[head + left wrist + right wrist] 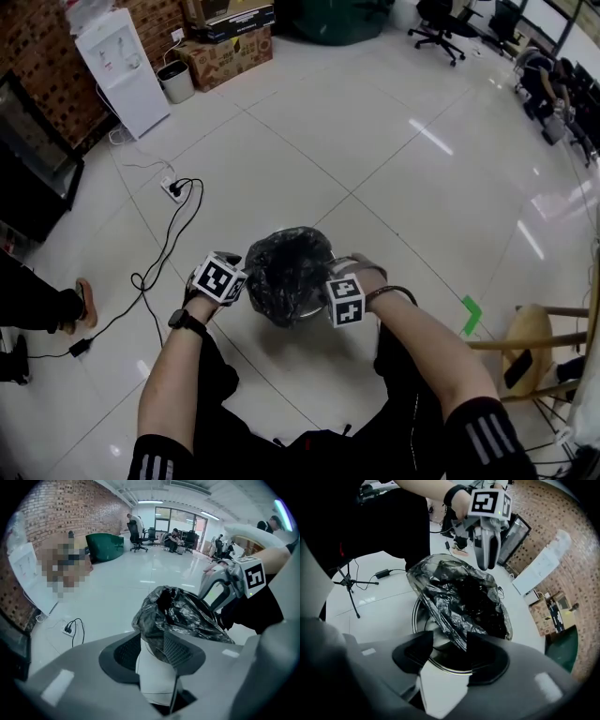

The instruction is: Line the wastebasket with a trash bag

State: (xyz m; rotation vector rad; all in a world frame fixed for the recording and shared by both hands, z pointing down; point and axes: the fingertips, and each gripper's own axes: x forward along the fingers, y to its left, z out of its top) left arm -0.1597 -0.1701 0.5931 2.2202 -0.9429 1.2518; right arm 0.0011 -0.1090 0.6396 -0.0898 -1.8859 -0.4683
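Note:
A crumpled black trash bag (pixel 286 267) stands up out of a round metal wastebasket (pixel 317 315) on the floor right in front of me. My left gripper (pixel 246 285) is at the bag's left edge and my right gripper (pixel 324 283) at its right edge. In the left gripper view the bag (pixel 183 616) hangs against the right pad of the gripper (pixel 152 651); the jaws stand apart. In the right gripper view the bag's edge (pixel 459 597) drapes over the basket's rim (pixel 419 620) and dips between the gripper's (pixel 450 651) parted jaws, unpressed.
A power strip with black cables (pixel 173 190) lies on the tiles to the left. A water dispenser (pixel 122 70), a small bin (pixel 176 82) and cardboard boxes (pixel 225 52) line the brick wall. A wooden stool (pixel 544 347) stands at the right, a tripod (pixel 349 590) behind me.

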